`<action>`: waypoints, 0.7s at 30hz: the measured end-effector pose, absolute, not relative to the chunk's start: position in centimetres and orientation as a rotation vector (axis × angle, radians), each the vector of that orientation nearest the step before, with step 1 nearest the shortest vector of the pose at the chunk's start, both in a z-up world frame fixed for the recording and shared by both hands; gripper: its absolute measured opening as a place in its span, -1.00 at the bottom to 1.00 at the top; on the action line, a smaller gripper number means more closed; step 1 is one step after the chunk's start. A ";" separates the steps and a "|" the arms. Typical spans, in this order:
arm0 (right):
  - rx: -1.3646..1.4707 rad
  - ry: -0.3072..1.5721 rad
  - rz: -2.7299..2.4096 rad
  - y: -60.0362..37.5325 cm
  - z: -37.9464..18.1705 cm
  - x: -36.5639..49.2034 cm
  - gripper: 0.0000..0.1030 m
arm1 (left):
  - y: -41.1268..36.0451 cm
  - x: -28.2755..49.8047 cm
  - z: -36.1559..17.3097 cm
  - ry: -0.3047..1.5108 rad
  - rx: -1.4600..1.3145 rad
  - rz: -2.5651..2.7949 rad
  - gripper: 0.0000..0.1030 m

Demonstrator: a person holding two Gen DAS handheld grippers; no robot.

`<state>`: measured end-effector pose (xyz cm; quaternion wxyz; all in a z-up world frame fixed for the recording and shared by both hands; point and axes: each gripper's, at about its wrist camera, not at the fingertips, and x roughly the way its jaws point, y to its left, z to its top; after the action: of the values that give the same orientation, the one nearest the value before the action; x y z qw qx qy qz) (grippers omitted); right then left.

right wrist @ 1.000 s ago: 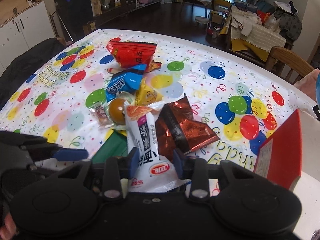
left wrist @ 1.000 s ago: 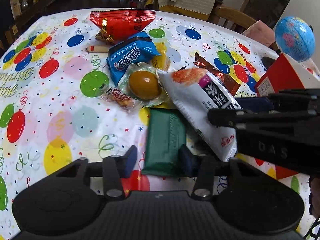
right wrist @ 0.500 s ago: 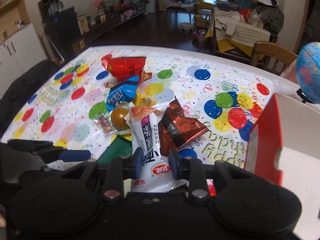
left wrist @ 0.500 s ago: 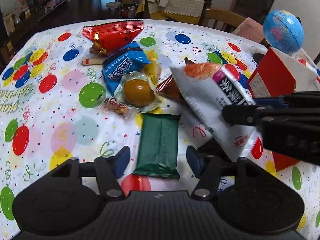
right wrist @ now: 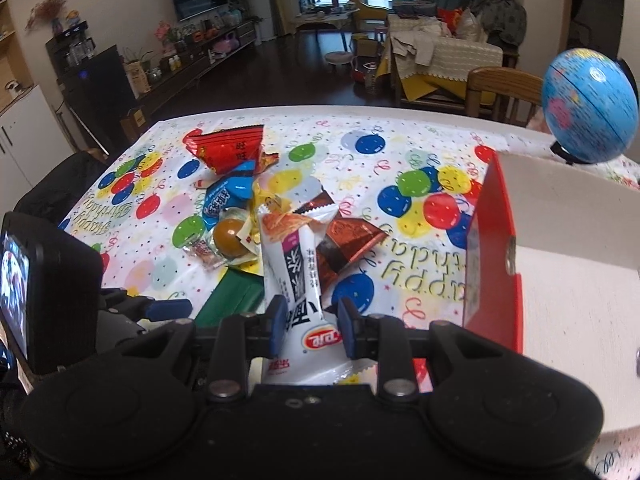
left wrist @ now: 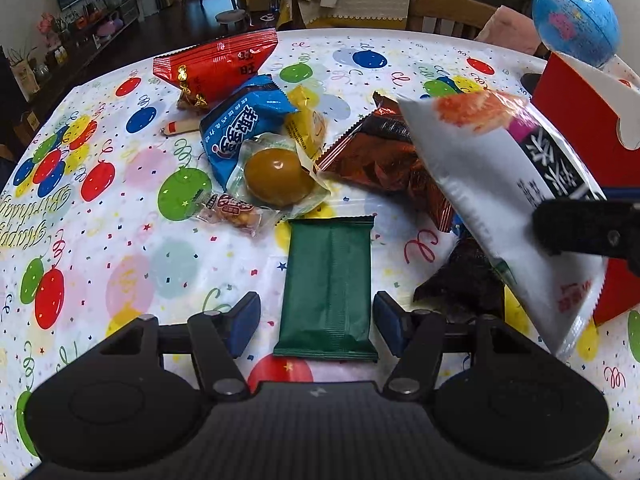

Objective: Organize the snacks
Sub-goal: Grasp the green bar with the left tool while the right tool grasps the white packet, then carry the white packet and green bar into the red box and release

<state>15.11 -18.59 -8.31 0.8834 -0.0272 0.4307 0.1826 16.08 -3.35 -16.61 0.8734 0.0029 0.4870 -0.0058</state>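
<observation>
The white snack packet (right wrist: 298, 276) hangs lifted off the table, pinched near its lower end by the right gripper (right wrist: 312, 330), whose blue pads press in on both sides of it. It sits just left of the red and white box (right wrist: 496, 240), which stands open at the right edge of the table with a blue globe (right wrist: 590, 106) behind it.

Under the raised packet lies a brown foil packet (left wrist: 384, 160), and nearer, flat on the balloon tablecloth (left wrist: 100, 240), a green wrapped bar (left wrist: 330, 292). The left gripper (left wrist: 318, 324) rests low with its jaws spread wide on either side of that bar's near end, not touching it.

Farther left the rest of the snacks sit in a loose heap: a brown egg in clear wrap (left wrist: 278, 176), a blue packet (left wrist: 240, 128), a yellow packet (left wrist: 306, 124), a small clear candy wrapper (left wrist: 234, 214), and a red bag (left wrist: 218, 66) at the far end.
</observation>
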 end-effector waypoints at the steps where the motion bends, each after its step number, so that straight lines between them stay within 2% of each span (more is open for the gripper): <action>1: -0.054 0.898 0.375 -18.7 -8.3 15.0 -0.48 | -3.3 16.1 -16.6 1.013 0.006 -0.015 0.05; 2: -0.050 0.899 0.371 -18.8 -8.4 14.9 -0.48 | -3.3 16.1 -16.5 1.011 0.006 -0.021 -0.10; 3: -0.047 0.900 0.367 -18.8 -8.4 14.8 -0.48 | -3.3 16.1 -16.4 1.011 0.007 -0.027 -0.15; 11: -0.023 0.900 0.338 -19.2 -8.0 13.8 -0.48 | -2.1 15.5 -15.5 1.015 -0.073 -0.023 -0.16; 21: 0.020 0.848 0.307 -20.6 -5.5 11.4 -0.49 | -2.5 13.2 -10.8 0.944 -0.117 -0.037 -0.16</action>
<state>11.41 -20.56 -5.53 0.8999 0.0094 0.4099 0.1485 13.24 -2.51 -10.79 0.8888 -0.0563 0.4545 -0.0176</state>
